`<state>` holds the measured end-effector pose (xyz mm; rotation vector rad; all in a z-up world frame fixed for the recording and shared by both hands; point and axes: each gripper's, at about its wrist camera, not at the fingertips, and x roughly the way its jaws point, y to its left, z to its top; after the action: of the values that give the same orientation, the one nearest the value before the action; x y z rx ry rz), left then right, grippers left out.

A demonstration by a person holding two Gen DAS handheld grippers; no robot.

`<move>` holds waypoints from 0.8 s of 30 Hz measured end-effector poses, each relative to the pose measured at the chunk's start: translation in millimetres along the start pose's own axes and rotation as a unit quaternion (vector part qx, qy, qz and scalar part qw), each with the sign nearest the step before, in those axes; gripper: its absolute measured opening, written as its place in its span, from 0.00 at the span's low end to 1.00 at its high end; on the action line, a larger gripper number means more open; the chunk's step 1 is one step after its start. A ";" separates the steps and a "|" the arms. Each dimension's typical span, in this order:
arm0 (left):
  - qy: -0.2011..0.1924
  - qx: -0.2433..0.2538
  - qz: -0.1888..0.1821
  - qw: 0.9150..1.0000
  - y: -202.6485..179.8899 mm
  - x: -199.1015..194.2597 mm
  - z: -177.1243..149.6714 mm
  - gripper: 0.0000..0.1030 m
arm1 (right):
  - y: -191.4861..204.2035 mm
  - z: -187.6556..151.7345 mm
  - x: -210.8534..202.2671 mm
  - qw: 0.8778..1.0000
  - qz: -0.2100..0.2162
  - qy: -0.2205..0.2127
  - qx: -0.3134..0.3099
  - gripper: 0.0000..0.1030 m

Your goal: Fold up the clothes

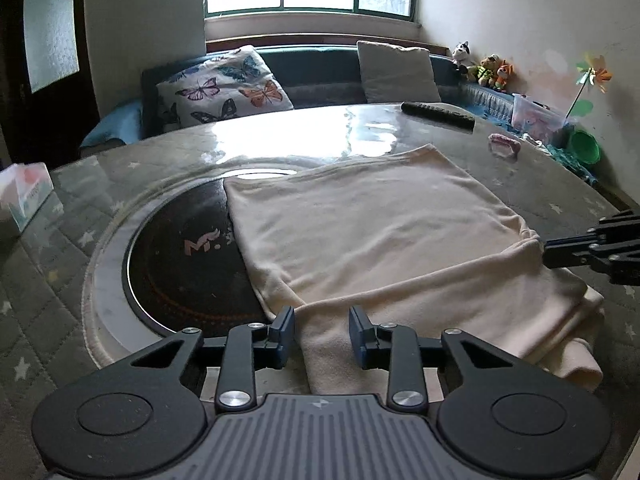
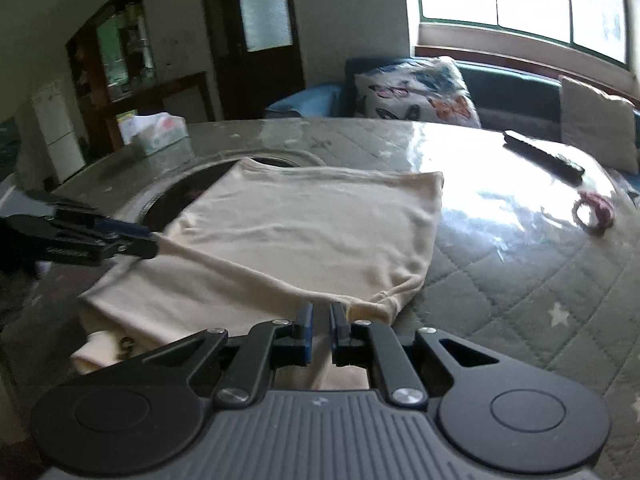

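Right now my right gripper (image 2: pixel 321 320) is clamped on the cream garment's (image 2: pixel 304 220) near edge at lower centre, while my left gripper (image 1: pixel 322 330) straddles the cloth with its jaws apart, not pinching. The garment lies folded mid-table, partly over the dark round hob (image 1: pixel 188 256). If I pull before the left one bites, I expect a skewed fold. A remote (image 2: pixel 544 156) and pink ring (image 2: pixel 592 212) sit upper right, well clear; nothing blocks me.

text: "M" | on: black cooktop (image 1: pixel 188 256) | rest unreadable
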<state>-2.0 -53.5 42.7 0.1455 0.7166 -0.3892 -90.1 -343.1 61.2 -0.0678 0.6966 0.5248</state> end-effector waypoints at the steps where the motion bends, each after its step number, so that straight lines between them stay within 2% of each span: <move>1: -0.001 0.006 -0.001 1.000 -2.0 -2.8 -0.8 0.32 | 2.4 -1.1 -4.1 1.000 0.007 0.002 -0.007 0.07; 6: 0.006 0.040 0.002 0.999 -11.3 -12.6 -9.2 0.32 | 7.5 -17.3 -6.8 0.999 0.019 0.022 -0.027 0.07; 10: 0.001 0.071 -0.003 0.997 -18.1 -33.1 -16.8 0.32 | 9.2 -15.0 -20.4 0.999 0.021 0.005 -0.032 0.07; 13: 0.003 0.102 -0.009 0.995 -26.3 -45.3 -24.0 0.36 | 8.8 -19.4 -18.1 0.999 0.023 0.016 -0.039 0.07; 17: 0.006 0.163 -0.016 0.987 -42.5 -58.1 -39.6 0.47 | 9.3 -20.7 -21.2 0.998 0.025 0.022 -0.049 0.09; 21: 0.008 0.220 -0.029 0.975 -59.5 -61.0 -54.4 0.53 | 11.7 -19.6 -32.3 0.997 0.026 0.025 -0.071 0.10; 24: 0.002 0.250 -0.037 0.968 -72.4 -56.1 -60.8 0.55 | 15.3 -21.4 -39.2 0.995 0.025 0.031 -0.093 0.17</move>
<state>-106.2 -87.4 34.6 0.5966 0.6172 -0.6377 -135.4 -351.9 71.1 -0.2421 0.7097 0.6380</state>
